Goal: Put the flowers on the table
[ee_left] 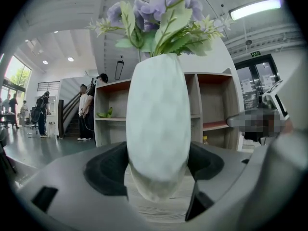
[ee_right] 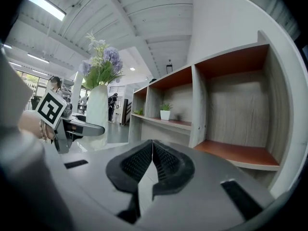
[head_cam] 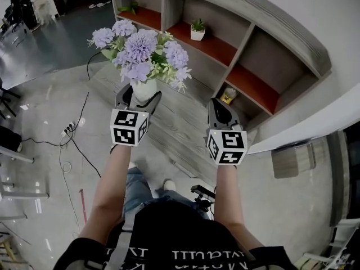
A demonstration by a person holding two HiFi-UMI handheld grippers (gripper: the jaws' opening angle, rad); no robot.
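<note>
Left tool [head_cam: 139,99] clamps white oval ceramic vase [ee_left: 157,124] of purple artificial flowers [head_cam: 140,48], upright at grey wood-grain desk [head_cam: 183,125]; contact unclear. Low grip probably steadies it. Right tool [ee_right: 152,163] closed, empty.

Bare wood surface [head_cam: 181,125] right of the vase [head_cam: 144,89] and in front of it. Overhung above by the flowers [head_cam: 140,46]. Walled behind by the shelf unit [head_cam: 256,86], with potted plant [head_cam: 197,30] and yellow bottle [head_cam: 228,96] in separate compartments.
</note>
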